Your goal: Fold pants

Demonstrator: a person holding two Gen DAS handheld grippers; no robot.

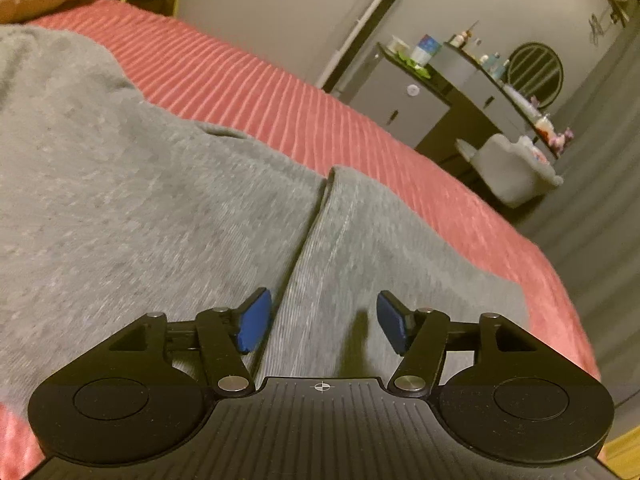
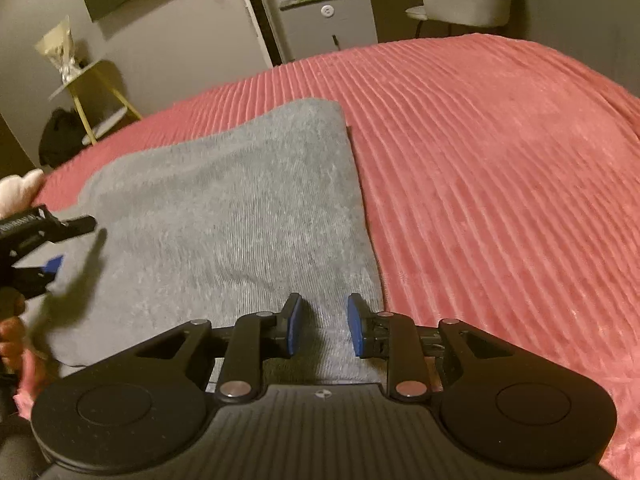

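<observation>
Grey pants (image 2: 224,216) near edge hidden under right gripper (image 2: 324,326) — jaws apart, empty.

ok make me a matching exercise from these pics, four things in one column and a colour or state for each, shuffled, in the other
Things:
1. grey knit pants
2. ribbed bedspread
3. left gripper
4. right gripper

Colours or states:
A. jaws set wide apart, nothing between the pads
B. pinkish red, covering the bed
C. jaws set narrow but not gripping, over the cloth's near edge
D. grey, lying folded on the bed

Pairs: 1-D, 2-B, 3-A, 4-C
</observation>
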